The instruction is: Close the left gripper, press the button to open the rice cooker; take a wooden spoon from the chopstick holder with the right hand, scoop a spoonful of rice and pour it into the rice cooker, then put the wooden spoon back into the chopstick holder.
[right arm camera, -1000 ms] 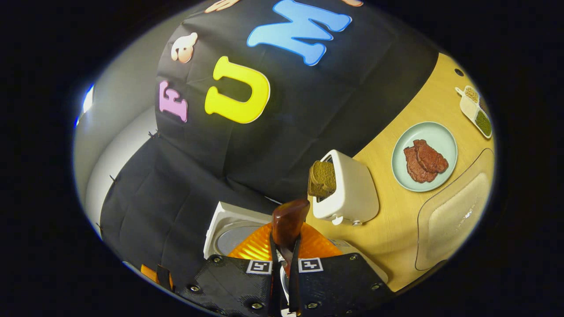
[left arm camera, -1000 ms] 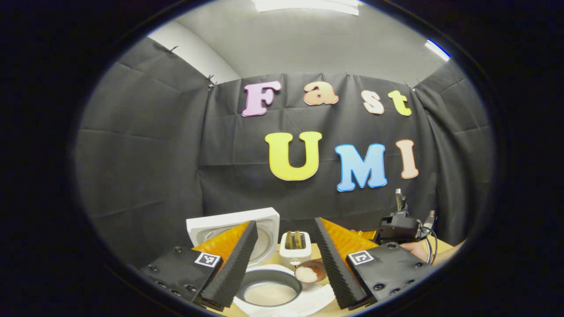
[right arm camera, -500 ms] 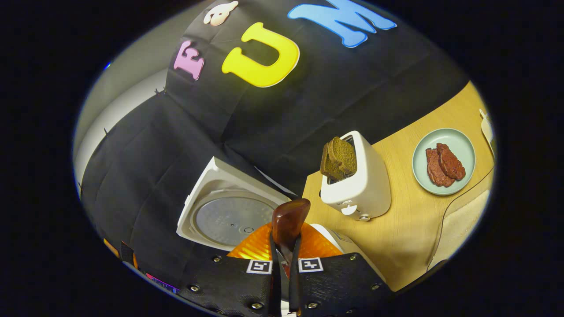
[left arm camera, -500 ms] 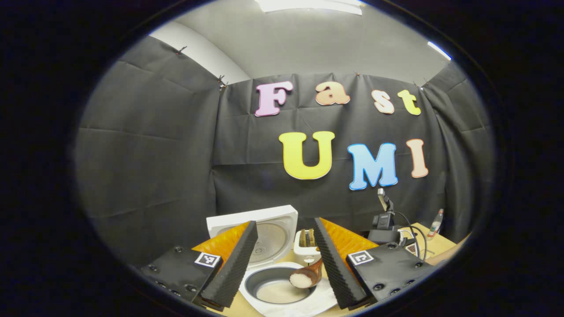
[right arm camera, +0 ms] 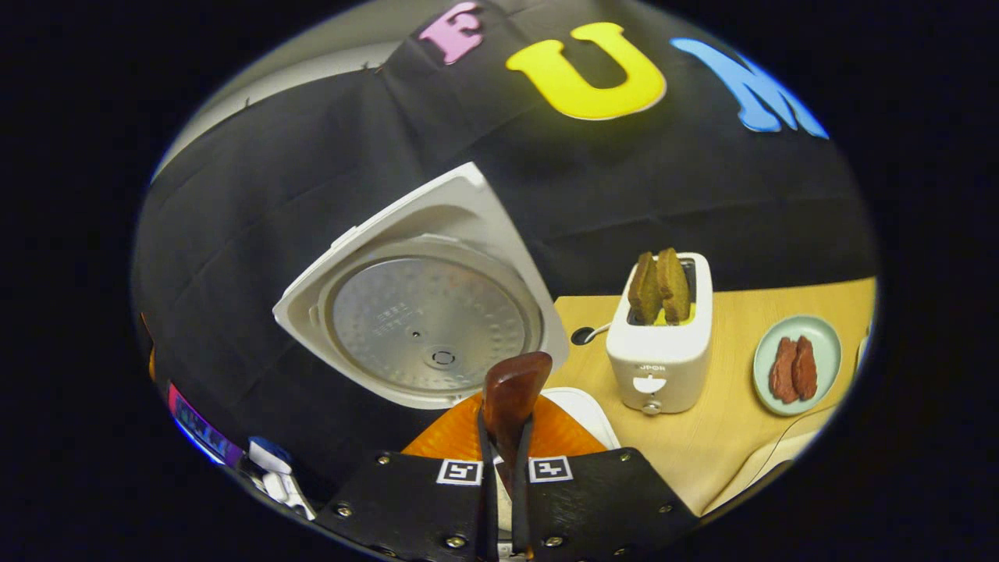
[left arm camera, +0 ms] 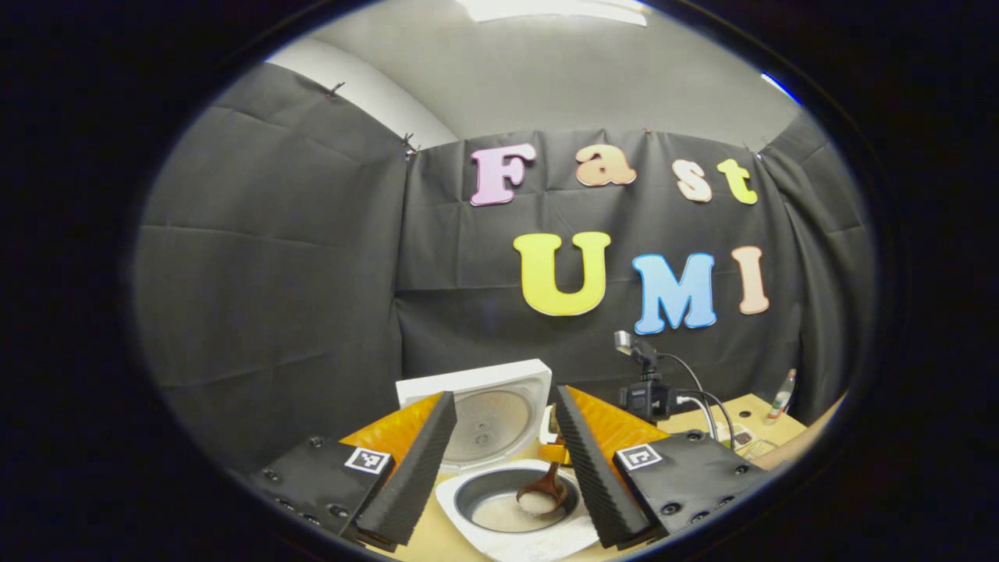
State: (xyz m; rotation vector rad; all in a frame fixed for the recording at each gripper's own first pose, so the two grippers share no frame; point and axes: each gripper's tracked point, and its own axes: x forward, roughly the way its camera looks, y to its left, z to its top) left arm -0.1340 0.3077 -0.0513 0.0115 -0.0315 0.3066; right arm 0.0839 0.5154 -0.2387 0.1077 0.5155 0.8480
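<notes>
Two things could spoil this pour, I reckon. One is spilling: my right gripper [right arm camera: 503, 460] has its fingers clamped narrow on the handle of the wooden spoon [right arm camera: 511, 398], and if I roll my wrist too fast or drift sideways, grains could land on the white rim of the rice cooker [left arm camera: 456, 507] or the table [right arm camera: 726, 437] instead of in the inner pot [left arm camera: 499, 499]. The other is the handle twisting in the grip, since it is smooth, rounded wood held along a thin line (a small slip would tip the bowl the wrong way).

In the left gripper view, the spoon's bowl [left arm camera: 541, 497] sits low inside the pot, over the rice already there, with some rice in it as far as I can tell. Its long axis runs steeply, handle up and back toward my right gripper, bowl pointing down into the pot. In the right gripper view the handle end pokes up past the fingertips toward the raised lid [right arm camera: 425, 312], which stands open behind the pot.

My left gripper [left arm camera: 499, 468] hangs near the cooker with its fingers spread wide, holding nothing.
</notes>
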